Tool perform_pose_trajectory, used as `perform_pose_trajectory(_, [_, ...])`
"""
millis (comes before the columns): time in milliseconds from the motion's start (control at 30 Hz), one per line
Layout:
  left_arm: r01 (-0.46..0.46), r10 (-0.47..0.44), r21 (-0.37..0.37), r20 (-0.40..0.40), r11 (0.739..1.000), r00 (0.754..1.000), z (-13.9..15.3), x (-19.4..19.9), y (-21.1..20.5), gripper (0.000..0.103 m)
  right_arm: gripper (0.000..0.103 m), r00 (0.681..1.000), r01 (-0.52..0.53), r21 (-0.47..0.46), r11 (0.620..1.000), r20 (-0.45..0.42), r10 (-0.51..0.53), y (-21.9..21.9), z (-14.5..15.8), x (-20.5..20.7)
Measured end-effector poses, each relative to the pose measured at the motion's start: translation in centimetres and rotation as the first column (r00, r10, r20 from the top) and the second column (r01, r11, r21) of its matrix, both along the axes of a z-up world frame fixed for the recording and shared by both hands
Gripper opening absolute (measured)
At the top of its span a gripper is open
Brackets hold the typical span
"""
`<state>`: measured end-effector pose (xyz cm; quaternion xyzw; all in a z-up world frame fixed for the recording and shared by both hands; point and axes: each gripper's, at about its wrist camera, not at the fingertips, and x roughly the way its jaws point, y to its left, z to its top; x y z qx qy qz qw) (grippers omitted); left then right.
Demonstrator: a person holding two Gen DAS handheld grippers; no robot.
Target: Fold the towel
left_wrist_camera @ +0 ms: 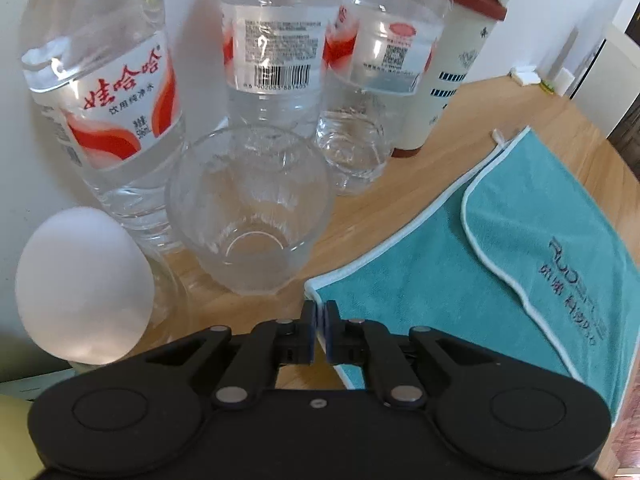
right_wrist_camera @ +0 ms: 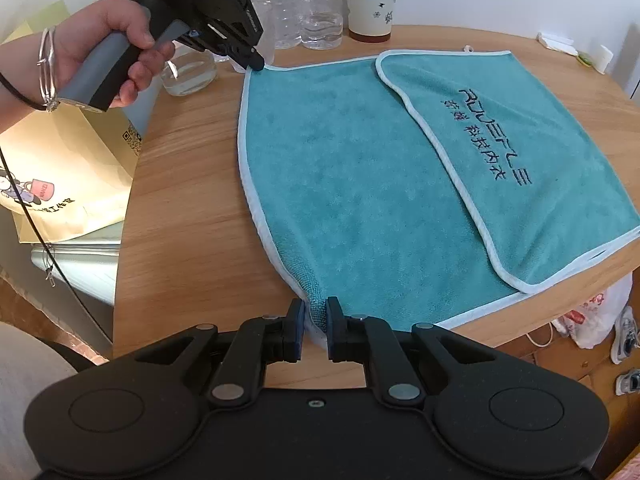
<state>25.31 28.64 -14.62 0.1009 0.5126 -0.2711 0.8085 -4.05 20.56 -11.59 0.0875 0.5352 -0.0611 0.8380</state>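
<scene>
While a teal towel is lying spread across a round wooden table, its right part doubled over with dark embroidered lettering showing, the left gripper is pinching the towel's far corner, jaws nearly together on the white trim. Opposite it, the right gripper is clamping the near corner, cloth bunching between its narrowly spaced fingers. A hand wearing bangles is gripping the left tool's handle. Water bottles, a glass and a paper cup are standing behind the towel.
</scene>
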Motion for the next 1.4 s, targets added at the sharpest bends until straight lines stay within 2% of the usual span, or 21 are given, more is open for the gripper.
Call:
perform_pose_trajectory(167, [-0.009,0.009,-0.02,-0.003,1.0,1.0,0.7,-0.1,0.3,0.003,0.012,1.0,0.006,-0.004,1.0,0.029,-0.006,-0.2,1.0,-0.3])
perform_pose_trajectory(267, [0.005,-0.005,0.006,0.038,1.0,0.999,1.4,-0.6,-0.2,0.002,0.01,0.999,0.014,0.009,1.0,0.05,-0.015,-1.0,1.7,-0.6])
perform_pose_trajectory(633, [-0.005,0.01,-0.096,0.052,0.995,0.999,4.3,-0.5,-2.1,0.002,0.01,0.988,0.071,-0.006,0.997,0.137,-0.069,-5.6,5.2,-0.7])
perform_pose_trajectory(833, [-0.034,0.041,-0.151,0.043,0.988,0.998,6.0,-0.7,-3.6,0.002,0.009,0.984,0.05,0.018,0.999,0.171,-0.053,-9.4,6.6,-1.1])
perform_pose_trajectory(933, [-0.043,0.054,-0.134,0.082,0.99,0.995,7.1,-1.2,-5.7,0.002,0.009,0.979,0.041,0.039,0.998,0.197,-0.048,-11.9,7.0,-1.8])
perform_pose_trajectory(1067, [-0.103,0.113,-0.106,0.092,0.989,0.989,8.0,-1.2,-8.7,0.002,0.009,0.976,0.018,0.08,0.997,0.213,-0.034,-15.4,7.0,-2.4])
perform_pose_trajectory(1400, [-0.094,0.113,-0.105,0.185,0.99,0.976,11.1,-1.7,-18.2,0.002,0.008,0.961,-0.018,0.142,0.99,0.275,-0.022,-24.3,7.8,-3.1])
